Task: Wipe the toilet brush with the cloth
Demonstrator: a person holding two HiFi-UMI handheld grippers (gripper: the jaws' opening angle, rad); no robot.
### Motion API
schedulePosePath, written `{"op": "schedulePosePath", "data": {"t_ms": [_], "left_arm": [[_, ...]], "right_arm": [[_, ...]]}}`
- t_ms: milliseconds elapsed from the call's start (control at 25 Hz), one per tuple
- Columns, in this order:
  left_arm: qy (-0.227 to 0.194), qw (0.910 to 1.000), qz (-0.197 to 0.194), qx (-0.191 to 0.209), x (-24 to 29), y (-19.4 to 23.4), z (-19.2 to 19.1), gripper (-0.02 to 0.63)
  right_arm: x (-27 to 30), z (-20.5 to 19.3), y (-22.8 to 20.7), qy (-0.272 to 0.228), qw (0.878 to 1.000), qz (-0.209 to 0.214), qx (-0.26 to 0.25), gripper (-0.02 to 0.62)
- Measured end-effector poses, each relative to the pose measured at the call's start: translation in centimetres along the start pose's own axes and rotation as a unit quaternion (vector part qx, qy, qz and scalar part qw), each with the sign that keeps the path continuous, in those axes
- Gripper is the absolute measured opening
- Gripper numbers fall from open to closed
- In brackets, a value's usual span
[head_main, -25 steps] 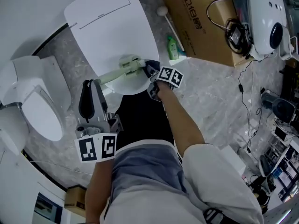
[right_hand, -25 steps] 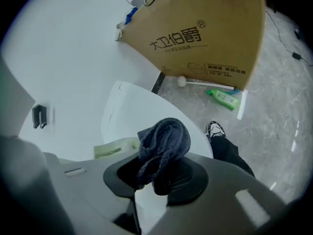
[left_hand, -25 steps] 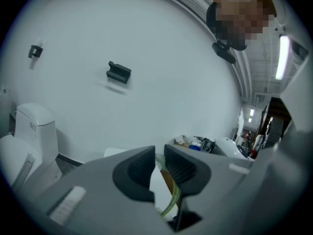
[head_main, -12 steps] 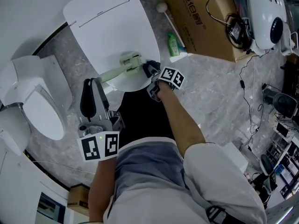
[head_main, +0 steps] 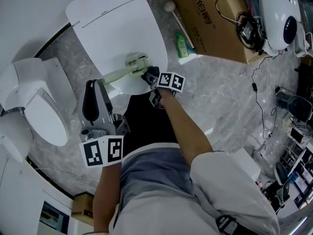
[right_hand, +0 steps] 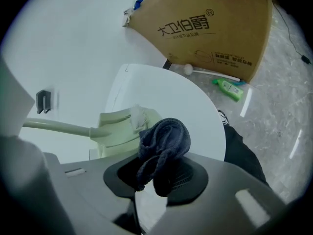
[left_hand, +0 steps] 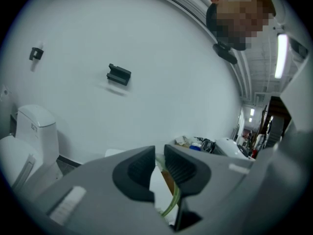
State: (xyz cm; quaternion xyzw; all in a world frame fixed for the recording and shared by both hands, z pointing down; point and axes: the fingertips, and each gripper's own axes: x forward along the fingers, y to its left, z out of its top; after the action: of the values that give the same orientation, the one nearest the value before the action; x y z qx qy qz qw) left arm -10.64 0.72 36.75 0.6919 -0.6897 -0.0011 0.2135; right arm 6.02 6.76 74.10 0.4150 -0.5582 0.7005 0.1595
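Over toilet lid (head_main: 112, 28): pale-green toilet brush (head_main: 128, 69), flat white-bristled head; left gripper (head_main: 94, 85) clamps its handle, right gripper (head_main: 148, 75) pinches bunched dark-blue cloth (right_hand: 164, 136).

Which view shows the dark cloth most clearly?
The right gripper view: the cloth is large, bunched between the jaws beside the toilet brush. The head view shows only a small dark patch; the left gripper view shows none.

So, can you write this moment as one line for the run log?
left gripper: shut on brush handle | right gripper: shut on cloth | cloth: at brush head, over toilet lid | step: wipe
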Motion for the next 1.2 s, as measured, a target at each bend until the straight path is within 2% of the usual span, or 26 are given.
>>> {"op": "schedulePosePath", "data": {"t_ms": [240,560,1200], "left_arm": [[-0.001,1.0000,0.000,0.000,0.0,0.0,0.2,0.000],[-0.003,1.0000,0.002,-0.001,0.0,0.0,0.1,0.000],[-0.007,1.0000,0.003,-0.005,0.1,0.1,0.2,0.000]], "right_arm": [[0.6,-1.0,0.4,-0.037,0.994,0.022,0.096,0.101],[1.4,-3.0,2.1,-0.043,0.987,0.055,0.148,0.101],[1.2,-5.2,5.7,-0.010,0.983,0.104,0.154,0.100]]}}
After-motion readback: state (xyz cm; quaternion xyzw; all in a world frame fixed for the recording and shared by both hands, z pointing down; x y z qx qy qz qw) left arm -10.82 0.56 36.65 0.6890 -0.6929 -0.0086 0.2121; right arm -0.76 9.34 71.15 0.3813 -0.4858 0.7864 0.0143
